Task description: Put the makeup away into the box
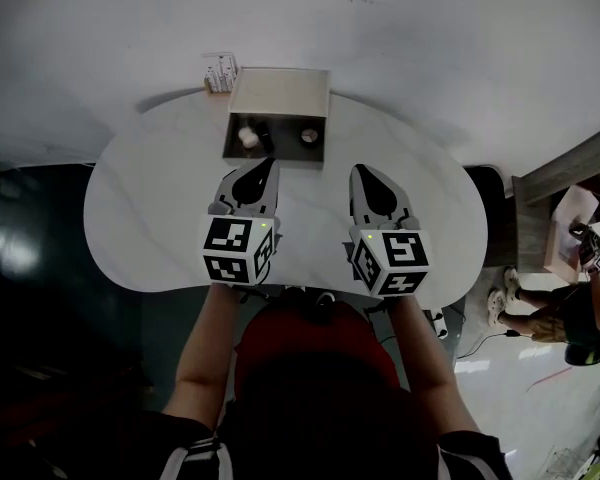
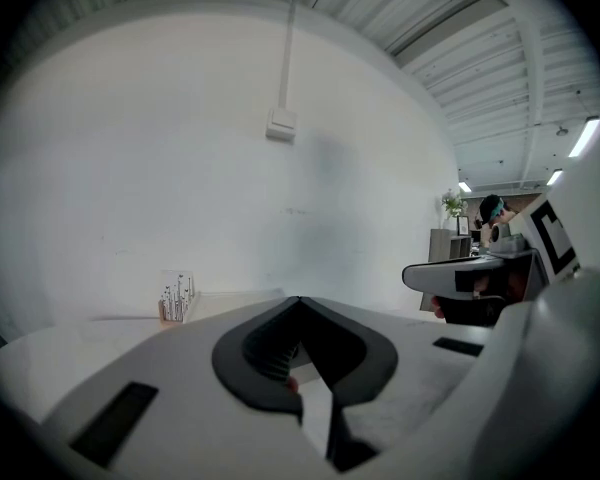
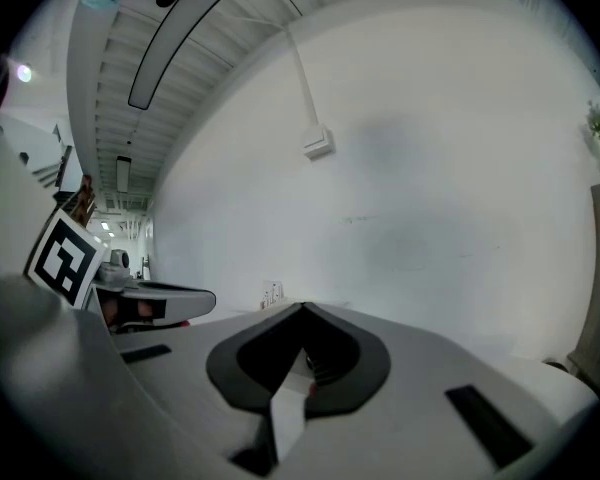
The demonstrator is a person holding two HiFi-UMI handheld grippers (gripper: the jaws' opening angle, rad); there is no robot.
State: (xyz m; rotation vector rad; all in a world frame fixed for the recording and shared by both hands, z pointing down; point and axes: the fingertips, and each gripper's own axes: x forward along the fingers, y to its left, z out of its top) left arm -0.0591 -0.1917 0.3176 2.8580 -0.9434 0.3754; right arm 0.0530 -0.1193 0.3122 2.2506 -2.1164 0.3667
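The box (image 1: 278,93) sits at the far edge of the counter (image 1: 140,208) with two small makeup pieces (image 1: 248,138) inside. It is just ahead of the left gripper (image 1: 268,166) and the right gripper (image 1: 364,174). Both grippers are pressed together, pinching nothing, and any print on the little rack (image 1: 220,72) beside the box is too small to read.

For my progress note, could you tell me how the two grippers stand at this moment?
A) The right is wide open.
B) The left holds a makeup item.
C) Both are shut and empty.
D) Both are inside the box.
C: the left gripper and the right gripper each have their jaws closed together on nothing, over the table short of the box.
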